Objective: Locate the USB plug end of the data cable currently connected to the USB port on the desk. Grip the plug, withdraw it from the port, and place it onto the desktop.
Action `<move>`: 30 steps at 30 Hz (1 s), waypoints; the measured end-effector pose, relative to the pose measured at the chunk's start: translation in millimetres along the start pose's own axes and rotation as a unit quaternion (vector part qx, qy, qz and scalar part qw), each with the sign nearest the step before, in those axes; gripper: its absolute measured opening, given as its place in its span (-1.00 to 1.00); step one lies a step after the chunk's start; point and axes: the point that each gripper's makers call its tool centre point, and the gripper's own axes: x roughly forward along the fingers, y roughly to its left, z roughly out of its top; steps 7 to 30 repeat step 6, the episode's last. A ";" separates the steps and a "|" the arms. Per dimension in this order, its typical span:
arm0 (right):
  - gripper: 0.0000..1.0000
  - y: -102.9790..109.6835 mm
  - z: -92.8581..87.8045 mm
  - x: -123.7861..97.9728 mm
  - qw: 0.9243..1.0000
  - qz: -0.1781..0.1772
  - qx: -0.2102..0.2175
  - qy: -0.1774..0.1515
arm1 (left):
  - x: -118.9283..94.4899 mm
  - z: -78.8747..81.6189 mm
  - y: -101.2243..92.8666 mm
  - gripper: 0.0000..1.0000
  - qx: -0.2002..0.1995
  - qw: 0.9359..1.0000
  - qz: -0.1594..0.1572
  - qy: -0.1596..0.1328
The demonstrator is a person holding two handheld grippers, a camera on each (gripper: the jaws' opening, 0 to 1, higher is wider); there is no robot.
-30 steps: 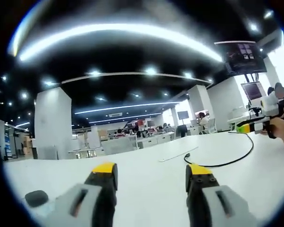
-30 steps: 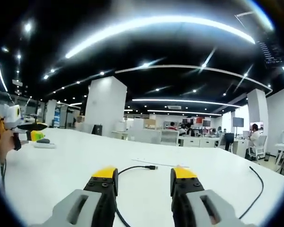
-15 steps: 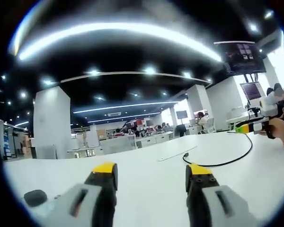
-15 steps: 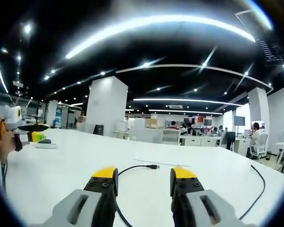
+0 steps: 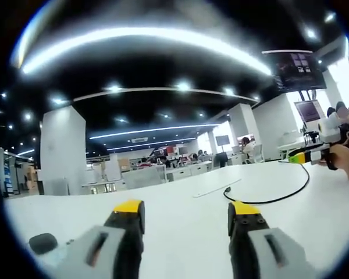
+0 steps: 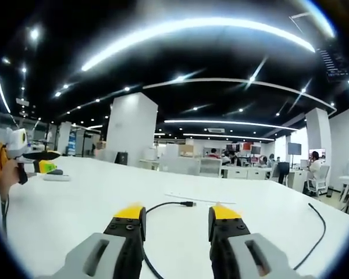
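1. While your right gripper [image 6: 174, 216] sits low over the near edge of the white desk [image 6: 75, 209], its yellow-tipped jaws stand spread with nothing between them.
2. Your left gripper [image 5: 186, 212] is the same: jaws apart, empty, low over the desk [image 5: 180, 203].
3. Just beyond your right jaws the black data cable [image 6: 157, 207] runs up between them and curves toward the middle of the desk.
4. Its USB plug [image 6: 188, 204] lies flat on the desktop at the end of that curve, a small dark block with a pale metal tip, free of any port as far as you can see. From your left gripper view the same plug [image 5: 227, 190] lies past your right-hand jaw, with the cable [image 5: 279, 197] looping away toward the right edge of the desk.
5. Judged from that, the withdrawal looks already done; no port is clear in either view.
6. If you do take the plug again, pinch the moulded body across its flat sides, not the metal tip and not the cord. It will be light and stiff, a little slick, while the cord behind it is limp and will drag and curl.
7. A thin pale strip [image 6: 192, 200] lies just behind the plug; what it is I cannot tell.
8. Farther off, near the left edge in your right gripper view, a small dark object on a flat white base [image 6: 54, 176] rests on the desk.
9. Beyond the far edge stand other desks, seated people and a white pillar [image 6: 130, 131].
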 end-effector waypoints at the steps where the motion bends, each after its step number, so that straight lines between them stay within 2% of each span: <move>1: -0.12 0.1 -0.1 0.0 1.000 0.000 0.000 0.000 | 0.1 -0.2 -0.3 0.15 0.000 1.000 -0.001 0.000; 30: -0.12 1.1 -0.6 0.4 1.000 0.002 -0.001 0.000 | 0.3 -0.5 -0.6 0.15 -0.001 1.000 -0.003 0.001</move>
